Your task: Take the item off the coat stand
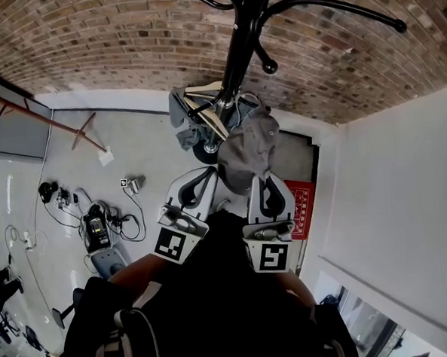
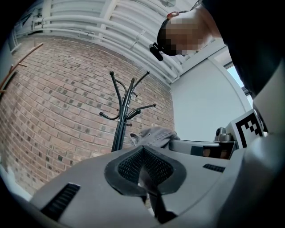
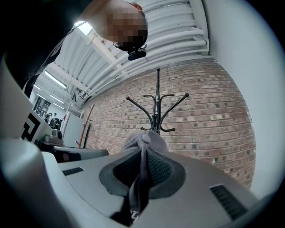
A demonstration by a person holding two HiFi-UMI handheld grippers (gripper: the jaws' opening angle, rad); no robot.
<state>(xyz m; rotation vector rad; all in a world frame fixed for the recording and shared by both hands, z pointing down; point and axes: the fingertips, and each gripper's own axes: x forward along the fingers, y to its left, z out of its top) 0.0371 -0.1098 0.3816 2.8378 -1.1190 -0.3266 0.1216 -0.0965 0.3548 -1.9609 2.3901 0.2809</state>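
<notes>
A grey cap [image 1: 244, 146] hangs from my right gripper [image 1: 258, 178], just in front of the black coat stand [image 1: 234, 45] and off its hooks. In the right gripper view the cap's cloth [image 3: 145, 141] is pinched between the shut jaws of the right gripper [image 3: 141, 171], with the coat stand [image 3: 156, 111] upright behind it against the brick wall. My left gripper [image 1: 202, 177] is beside the cap, to its left. In the left gripper view the left gripper [image 2: 144, 165] has its jaws together with nothing between them, and the cap [image 2: 153, 133] shows beyond them.
A wooden hanger with grey cloth [image 1: 195, 106] lies near the stand's base [image 1: 209, 148]. Cables and devices [image 1: 98, 227] are spread on the floor at the left. A red sign [image 1: 301, 207] and a white wall [image 1: 406, 193] are on the right.
</notes>
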